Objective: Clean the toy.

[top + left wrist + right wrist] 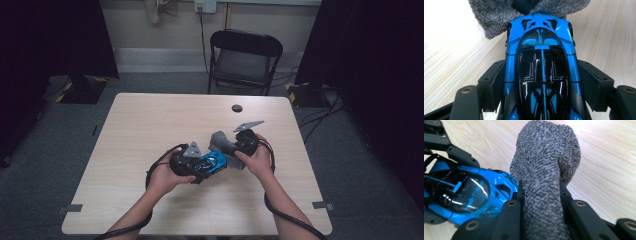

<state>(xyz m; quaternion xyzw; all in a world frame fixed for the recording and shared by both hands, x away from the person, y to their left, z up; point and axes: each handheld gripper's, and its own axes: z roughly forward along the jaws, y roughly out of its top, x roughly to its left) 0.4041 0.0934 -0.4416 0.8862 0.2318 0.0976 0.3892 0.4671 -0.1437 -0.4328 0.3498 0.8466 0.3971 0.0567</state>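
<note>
The person is holding a blue toy car (211,162) in the left gripper (197,167) just above the near middle of the table (150,125). In the left gripper view its jaws are standing fairly wide and pressing on both flanks of the car (541,65), clamping it across the body. The right gripper (231,152) is sitting just right of the car, its jaws nearly closed and pinching a folded grey cloth (546,177) that is sticking out beyond them. In the right gripper view the cloth is lying right beside one end of the car (466,192); whether it is actually touching is hard to say.

This looks like the wiping step, with the car being steadied while the cloth is being brought to it. The next move is probably calling for a light stroke along the roof, keeping the left grip firm so the glossy shell is not slipping.

The wheels and underside are hidden, and the near end of the car is cut off in the left gripper view.
</note>
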